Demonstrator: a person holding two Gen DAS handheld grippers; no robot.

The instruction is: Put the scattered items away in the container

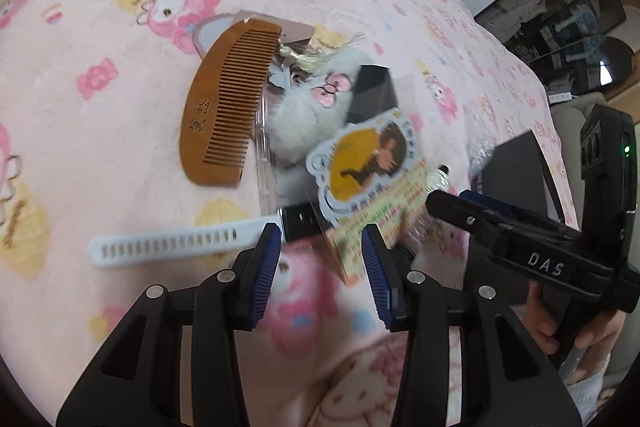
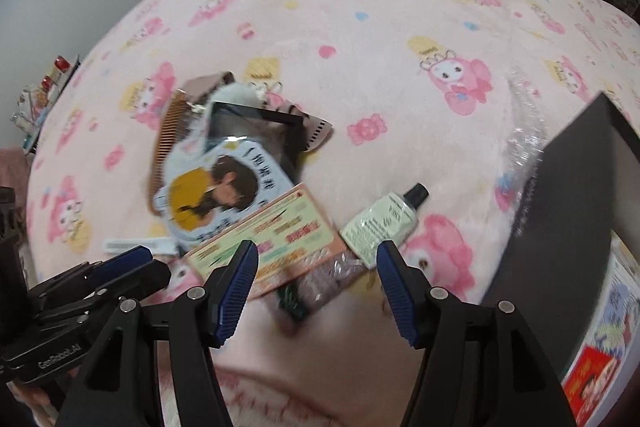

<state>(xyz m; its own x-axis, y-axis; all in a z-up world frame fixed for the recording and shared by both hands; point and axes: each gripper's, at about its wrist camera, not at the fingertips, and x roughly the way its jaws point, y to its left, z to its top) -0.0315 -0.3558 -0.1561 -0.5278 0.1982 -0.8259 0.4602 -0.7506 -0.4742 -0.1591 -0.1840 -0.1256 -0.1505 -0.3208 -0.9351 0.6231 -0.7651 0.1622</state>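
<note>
Both tools gape empty — left tool (image 1: 320,247) and right tool (image 2: 316,259) just above the printed card (image 2: 276,243)

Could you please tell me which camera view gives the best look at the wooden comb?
The left wrist view. There the wooden comb lies almost fully exposed on the pink blanket, teeth and handle characters clear. In the right wrist view the comb is small, seen at a steep angle, and partly covered by the cartoon card.
</note>
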